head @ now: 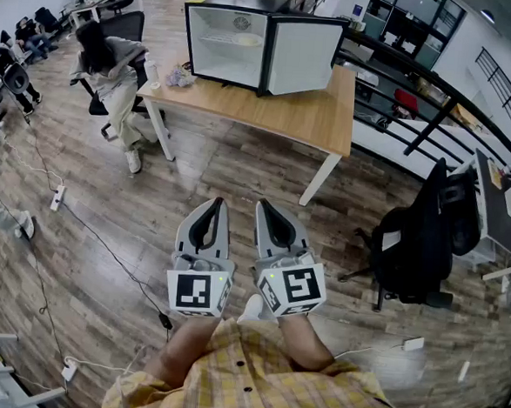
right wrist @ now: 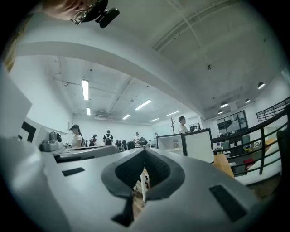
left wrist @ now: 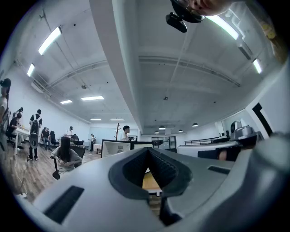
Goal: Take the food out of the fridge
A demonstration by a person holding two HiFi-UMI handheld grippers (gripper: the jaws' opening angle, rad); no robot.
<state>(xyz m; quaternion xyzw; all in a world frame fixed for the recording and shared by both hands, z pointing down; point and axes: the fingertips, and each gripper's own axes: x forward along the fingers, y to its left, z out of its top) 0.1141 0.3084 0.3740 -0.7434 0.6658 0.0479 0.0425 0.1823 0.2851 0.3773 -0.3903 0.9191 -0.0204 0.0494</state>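
Head view, open room: bare wood floor (head: pixel 241 167) runs from both grippers up to the wooden table (head: pixel 292 114); the table's near edge faces them, with a white leg (head: pixel 320 179) under its right corner.
Head view, obstacles: black office chair (head: pixel 414 245) at right; seated person (head: pixel 108 71) at the table's left end; power strip (head: pixel 58 197) and cables on the floor at left.
Head view, fridge: mini fridge (head: pixel 227 44) stands on the far part of the table, door (head: pixel 302 56) swung open to the right.
Head view, food: pale flat item (head: pixel 247 40) on the upper shelf inside; kind cannot be told.
Head view, grippers: left gripper (head: pixel 216 203) and right gripper (head: pixel 264 205) side by side close to the body, tips toward the table, well apart from the fridge.
Head view, markings: black-and-white square patterns on the marker cubes (head: pixel 199 292); any print on the fridge is too small to read.
Left gripper view, jaws: clenched, tips meeting, empty.
Left gripper view, target: fridge far off, just left of the tips; a sliver of table top shows through the gap below them.
Right gripper view, jaws: clenched, empty.
Right gripper view, target: fridge with its open door far off, up and right of the tips; railing (right wrist: pixel 267 131) at the right edge.
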